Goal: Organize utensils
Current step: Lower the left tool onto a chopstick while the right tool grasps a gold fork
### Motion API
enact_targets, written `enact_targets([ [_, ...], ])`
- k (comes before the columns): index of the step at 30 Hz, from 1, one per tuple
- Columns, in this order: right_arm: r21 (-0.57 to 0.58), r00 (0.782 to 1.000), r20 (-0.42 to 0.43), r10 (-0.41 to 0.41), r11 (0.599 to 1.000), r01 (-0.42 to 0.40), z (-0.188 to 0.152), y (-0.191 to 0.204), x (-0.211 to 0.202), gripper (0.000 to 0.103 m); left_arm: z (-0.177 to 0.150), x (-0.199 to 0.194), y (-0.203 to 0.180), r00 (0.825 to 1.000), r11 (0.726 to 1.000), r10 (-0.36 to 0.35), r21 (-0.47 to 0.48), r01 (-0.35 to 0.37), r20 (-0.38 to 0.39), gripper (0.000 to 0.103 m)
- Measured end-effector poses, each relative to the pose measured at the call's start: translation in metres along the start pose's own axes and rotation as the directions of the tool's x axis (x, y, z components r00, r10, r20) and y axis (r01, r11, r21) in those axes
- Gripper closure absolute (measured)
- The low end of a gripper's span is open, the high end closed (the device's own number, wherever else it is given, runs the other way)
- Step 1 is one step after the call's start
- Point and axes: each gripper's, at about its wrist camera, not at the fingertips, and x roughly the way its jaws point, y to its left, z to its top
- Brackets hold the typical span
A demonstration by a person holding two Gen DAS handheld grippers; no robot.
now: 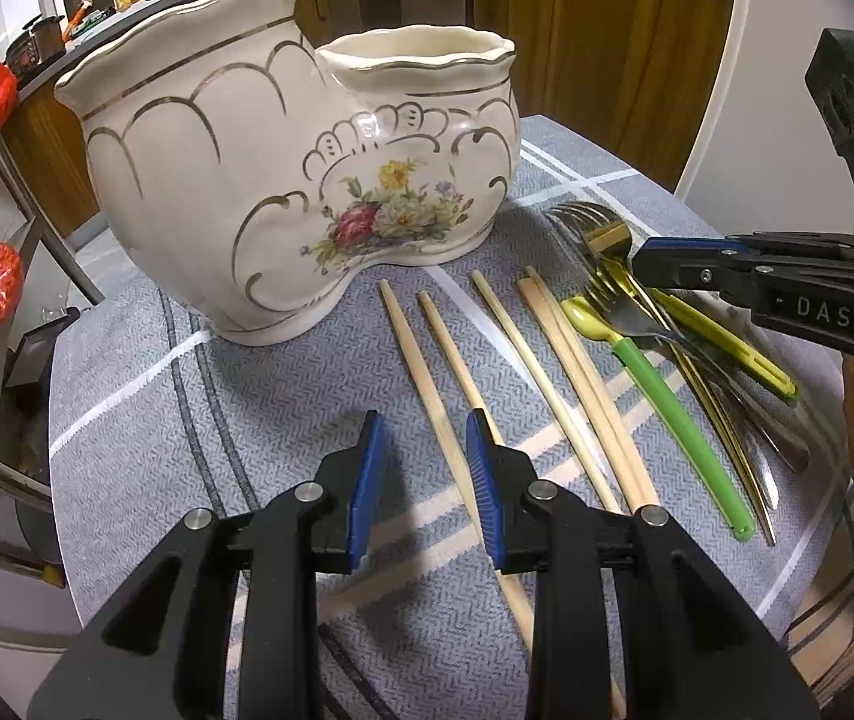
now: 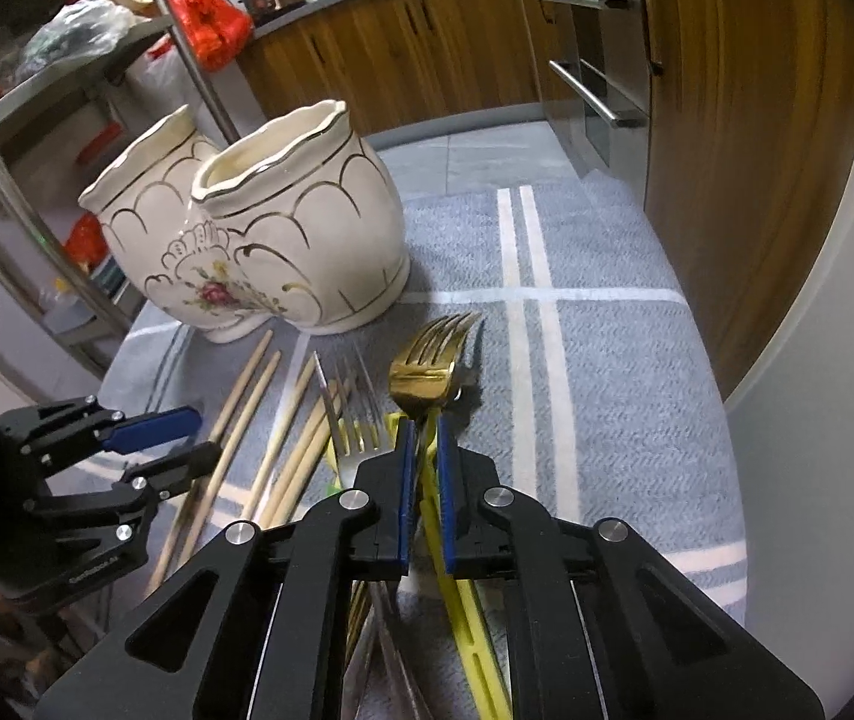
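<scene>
The ceramic holder [image 1: 282, 180], glossy cream with gilt scallops and a floral print, stands on the counter [image 1: 186, 432], which is covered in grey herringbone cloth; its two compartments' interiors are hidden. The left claw [image 1: 423, 450] hangs released above the wooden chopsticks [image 1: 445, 408], whose near ends it covers. Further right lies the green spoon [image 1: 661, 396]. The right claw [image 2: 423, 450] is clenched on the gold fork [image 2: 433, 354]; the handle is hidden between the pads.

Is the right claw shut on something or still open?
Shut on the gold metal fork: the right claw has its blue pads pressed against the fork's neck, tines pointing toward the cream floral ceramic holder.
</scene>
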Motion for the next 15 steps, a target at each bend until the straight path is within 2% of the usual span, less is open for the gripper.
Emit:
enact_targets([
  [2, -0.019, 1.0, 0.012, -0.01, 1.0, 0.01, 0.0, 0.002, 0.0, 0.101, 0.001, 0.001, 0.0, 1.0, 1.0, 0.002, -0.001, -0.002, -0.001, 0.074],
  [8, -0.031, 1.0, 0.018, -0.016, 0.999, 0.017, 0.0, 0.004, -0.002, 0.102, 0.001, 0.001, 0.001, 1.0, 1.0, 0.001, -0.025, -0.002, -0.008, 0.074],
  [10, -0.016, 1.0, 0.021, -0.005, 1.0, 0.005, 0.002, 0.001, -0.002, 0.101, -0.001, -0.001, -0.001, 1.0, 1.0, -0.007, -0.012, 0.007, -0.007, 0.081],
  [11, -0.013, 1.0, 0.019, 0.0, 1.0, 0.0, 0.004, 0.0, -0.002, 0.096, -0.003, -0.002, -0.002, 1.0, 1.0, -0.014, -0.007, 0.014, -0.005, 0.09],
  [12, -0.01, 1.0, 0.019, 0.003, 1.0, -0.003, 0.005, 0.0, -0.001, 0.089, -0.004, -0.003, -0.003, 1.0, 1.0, -0.017, -0.006, 0.017, -0.001, 0.094],
  [15, -0.001, 1.0, 0.015, 0.025, 1.0, -0.025, 0.012, -0.002, 0.003, 0.079, -0.009, -0.005, 0.0, 0.999, 0.999, -0.038, -0.024, 0.039, 0.011, 0.097],
])
